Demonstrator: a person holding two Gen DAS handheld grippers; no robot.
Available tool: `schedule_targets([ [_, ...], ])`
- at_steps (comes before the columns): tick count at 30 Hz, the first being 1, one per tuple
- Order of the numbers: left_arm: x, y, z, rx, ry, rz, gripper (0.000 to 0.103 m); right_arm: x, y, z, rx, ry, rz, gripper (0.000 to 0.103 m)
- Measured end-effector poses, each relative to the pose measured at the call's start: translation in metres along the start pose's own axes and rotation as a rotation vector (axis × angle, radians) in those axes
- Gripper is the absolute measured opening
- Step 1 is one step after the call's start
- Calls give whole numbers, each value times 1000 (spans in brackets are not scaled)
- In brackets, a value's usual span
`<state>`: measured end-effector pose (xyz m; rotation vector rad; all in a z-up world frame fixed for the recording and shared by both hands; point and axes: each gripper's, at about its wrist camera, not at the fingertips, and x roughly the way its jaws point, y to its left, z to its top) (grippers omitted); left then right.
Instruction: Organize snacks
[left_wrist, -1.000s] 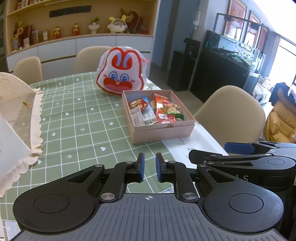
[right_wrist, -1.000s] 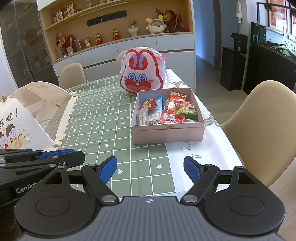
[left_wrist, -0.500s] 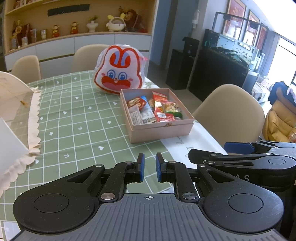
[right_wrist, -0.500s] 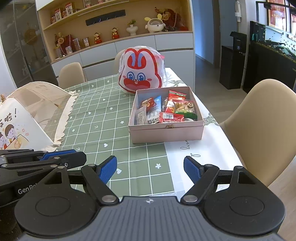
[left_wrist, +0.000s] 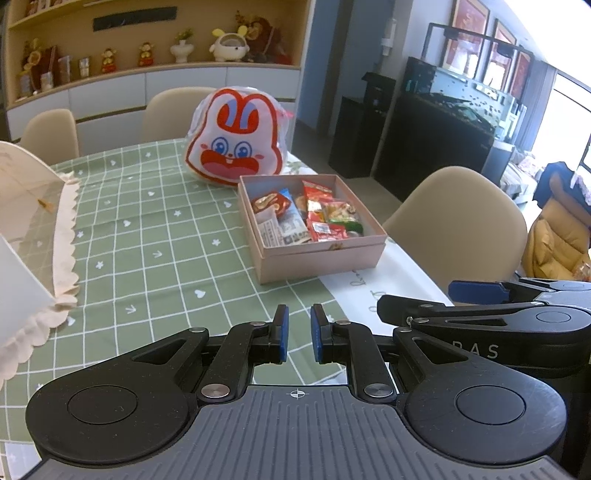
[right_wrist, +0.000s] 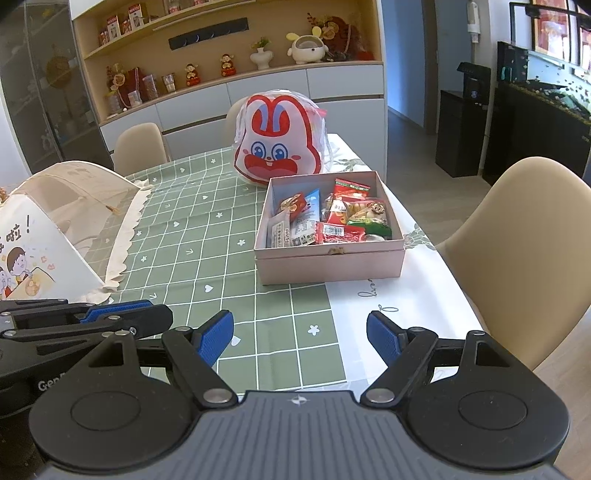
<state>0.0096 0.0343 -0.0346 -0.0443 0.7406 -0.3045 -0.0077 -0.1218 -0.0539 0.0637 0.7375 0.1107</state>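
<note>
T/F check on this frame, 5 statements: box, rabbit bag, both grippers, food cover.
1. The pink box is open and holds snack packets. True.
2. The rabbit bag lies inside the box. False: it stands on the table behind the box.
3. The right gripper has its jaws spread wide and holds nothing. True.
4. The left gripper is clamped on a snack packet. False: its jaws are nearly closed with only a narrow gap, and nothing is between them.
5. The mesh food cover sits on the table's right edge, beside the tan chair. False: it is on the left side, across the green checked cloth from the box.
</note>
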Motion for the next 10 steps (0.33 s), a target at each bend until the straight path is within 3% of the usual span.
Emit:
schedule_targets([
  [10,1,4,-1,-9,-1,-7,17,2,9,-1,1,7,-14,80],
])
